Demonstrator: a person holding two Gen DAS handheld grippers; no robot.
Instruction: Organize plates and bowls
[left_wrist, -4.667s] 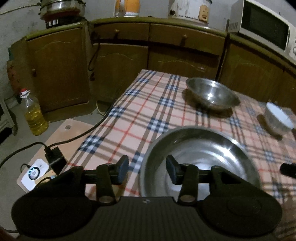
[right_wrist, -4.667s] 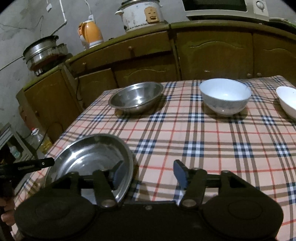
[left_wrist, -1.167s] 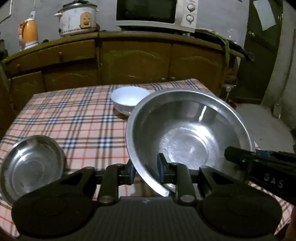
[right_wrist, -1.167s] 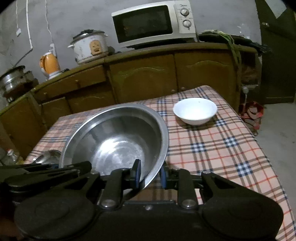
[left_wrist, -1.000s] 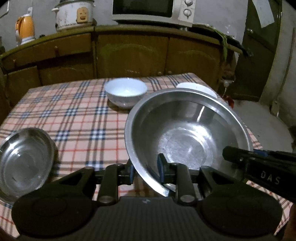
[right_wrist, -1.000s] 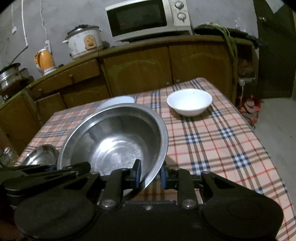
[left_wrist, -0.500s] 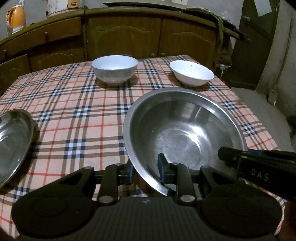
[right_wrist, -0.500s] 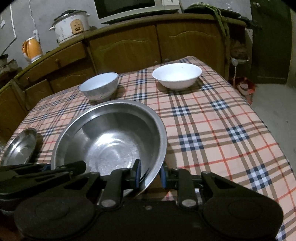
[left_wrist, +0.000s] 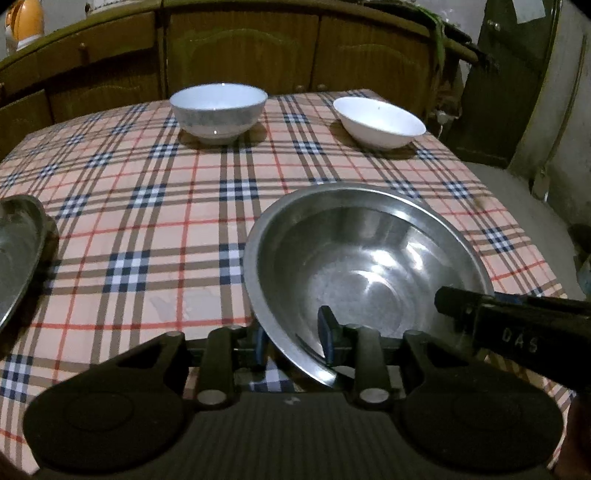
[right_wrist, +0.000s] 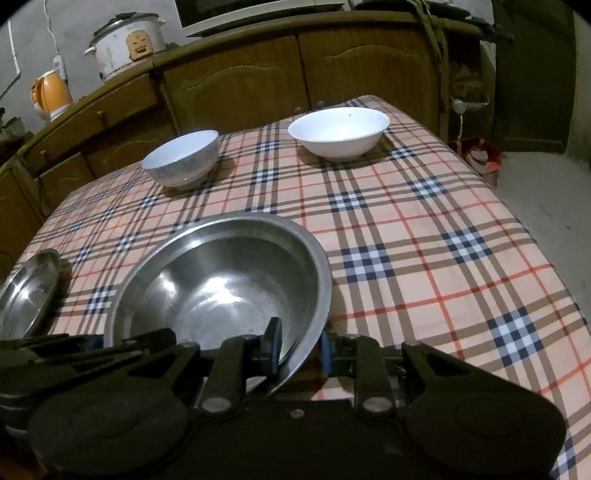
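Two grippers are straddling the big steel bowl (left_wrist: 365, 266), which is sitting on the checked tablecloth (left_wrist: 155, 206). Your left gripper (left_wrist: 291, 338) is opening, the rim between its pads; your right gripper (right_wrist: 297, 349) is clamping it (release gently, then back away).

The left wrist camera is sitting just behind the left tool (left_wrist: 293, 341), looking forward and downward across the checked desk (left_wrist: 155, 221) toward the wooden cabinets (left_wrist: 240, 51), with the large steel bowl (left_wrist: 365, 269) very near the lens. The right wrist camera is riding behind the right tool (right_wrist: 298, 349), facing the same way from the bowl's other side. Both views are sharing that bowl (right_wrist: 221, 284), the two white bowls (left_wrist: 218, 108) (left_wrist: 378, 122) at the far edge, and the cabinets.
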